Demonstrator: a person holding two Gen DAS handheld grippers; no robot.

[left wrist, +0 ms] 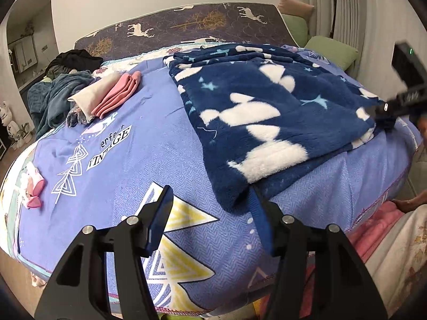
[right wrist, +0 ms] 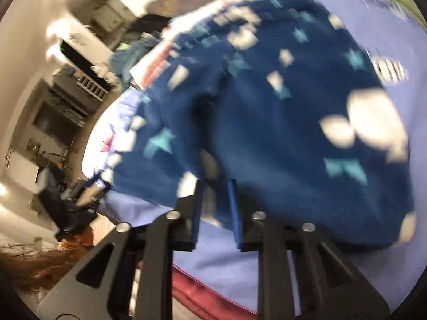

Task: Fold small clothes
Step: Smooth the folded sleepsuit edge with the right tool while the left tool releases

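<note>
Holding your left hand-held gripper (left wrist: 210, 213) with its fingers spread apart over the near edge of the bed (left wrist: 128, 165), you have its right finger touching the corner of the navy fleece garment (left wrist: 256, 106), printed with white shapes and pale stars. Your right hand-held gripper (right wrist: 215, 208) is clamped on the garment's edge, in a view blurred by motion. Farther back on the purple bedsheet lie small pink socks (left wrist: 33, 189), then folded pink and cream clothes (left wrist: 112, 93), beside a teal heap (left wrist: 56, 93).
</note>
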